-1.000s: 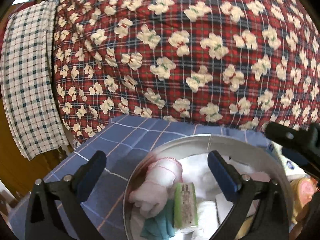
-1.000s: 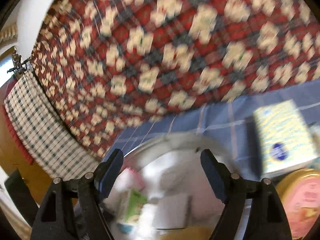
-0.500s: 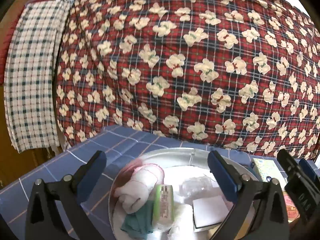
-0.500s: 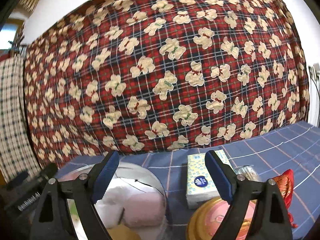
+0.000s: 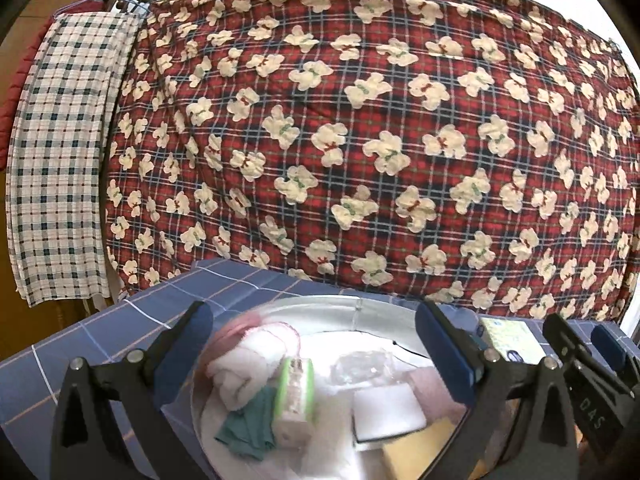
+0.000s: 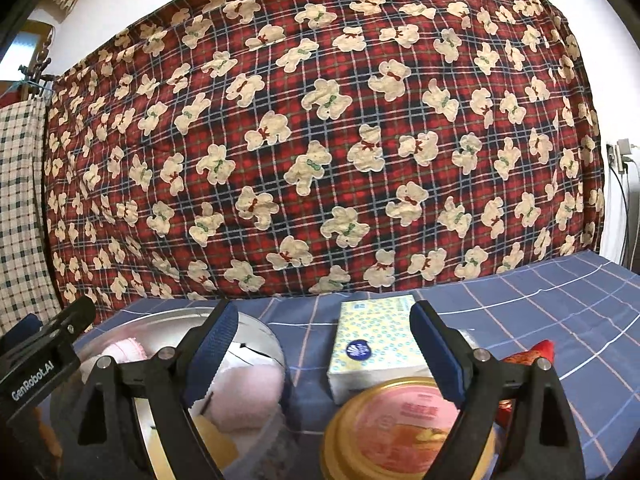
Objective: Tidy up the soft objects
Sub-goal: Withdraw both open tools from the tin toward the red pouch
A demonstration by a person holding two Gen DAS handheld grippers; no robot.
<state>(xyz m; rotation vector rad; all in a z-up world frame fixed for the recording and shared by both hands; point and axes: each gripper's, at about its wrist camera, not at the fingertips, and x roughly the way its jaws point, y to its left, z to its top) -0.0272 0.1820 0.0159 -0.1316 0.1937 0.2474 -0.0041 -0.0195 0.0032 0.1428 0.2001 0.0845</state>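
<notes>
Jaws of left gripper (image 5: 314,354) apart, nothing held; metal basin (image 5: 320,306) of soft items directly under it. Right gripper (image 6: 324,350) jaws apart, just been opening, empty; tissue pack (image 6: 370,346) between and beyond them, basin left. Bear-print blanket (image 6: 320,140) behind.

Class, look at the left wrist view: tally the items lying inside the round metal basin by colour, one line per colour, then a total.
White or clear: 3 (rolled white towel, white rectangular sponge, crumpled clear plastic)
Green: 2 (teal cloth, green-edged packet)
Pink: 1 (pink soft pad)
Yellow: 1 (yellow sponge)
Total: 7
</notes>
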